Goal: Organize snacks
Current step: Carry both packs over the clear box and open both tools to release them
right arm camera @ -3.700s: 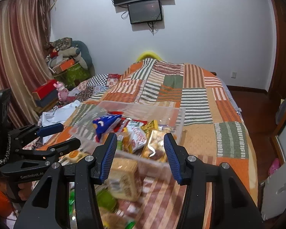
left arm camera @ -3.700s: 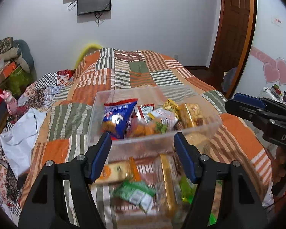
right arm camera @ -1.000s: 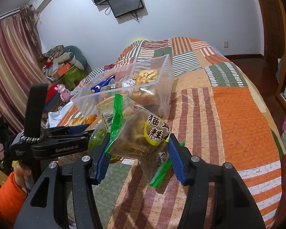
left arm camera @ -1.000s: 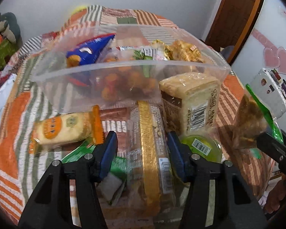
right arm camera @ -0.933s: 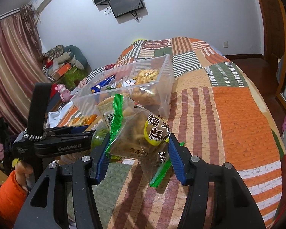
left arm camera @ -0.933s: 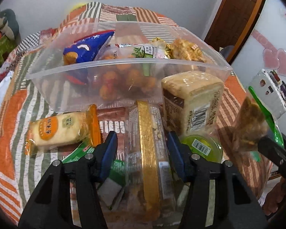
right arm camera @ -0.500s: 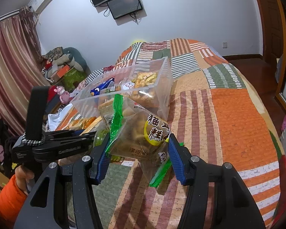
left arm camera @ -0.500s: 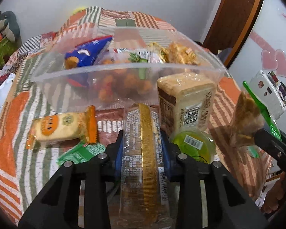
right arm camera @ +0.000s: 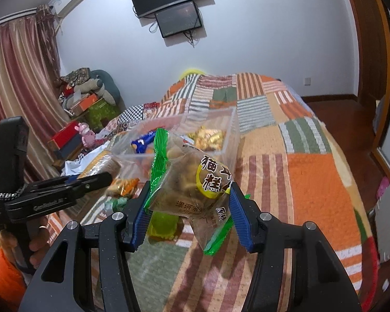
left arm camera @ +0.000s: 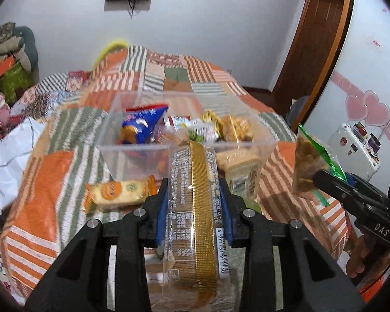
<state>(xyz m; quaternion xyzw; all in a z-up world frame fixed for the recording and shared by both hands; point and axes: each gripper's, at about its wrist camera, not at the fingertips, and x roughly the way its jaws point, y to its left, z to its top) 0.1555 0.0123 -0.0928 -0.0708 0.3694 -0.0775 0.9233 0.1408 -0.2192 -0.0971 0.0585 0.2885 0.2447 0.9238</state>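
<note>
My left gripper (left arm camera: 193, 205) is shut on a long clear cracker pack with a gold stripe (left arm camera: 199, 208) and holds it lifted above the bed, in front of the clear plastic bin (left arm camera: 132, 153). The bin holds a blue snack bag (left arm camera: 143, 124) and several other snacks. My right gripper (right arm camera: 188, 208) is shut on a clear bag with green ends and a yellow label (right arm camera: 192, 182), held in the air to the right of the bin (right arm camera: 221, 153). That bag also shows in the left wrist view (left arm camera: 309, 161).
An orange cracker packet (left arm camera: 119, 192) and a pale cake block (left arm camera: 244, 171) lie on the patchwork quilt (left arm camera: 46, 171) before the bin. A green cup (right arm camera: 163, 223) sits below my right gripper. A white suitcase (left arm camera: 356, 150) stands right of the bed. Clutter is piled at the left.
My left gripper has shut on the gold-striped cracker pack and lifted it off the quilt. My right gripper has risen a little with the green-ended bag.
</note>
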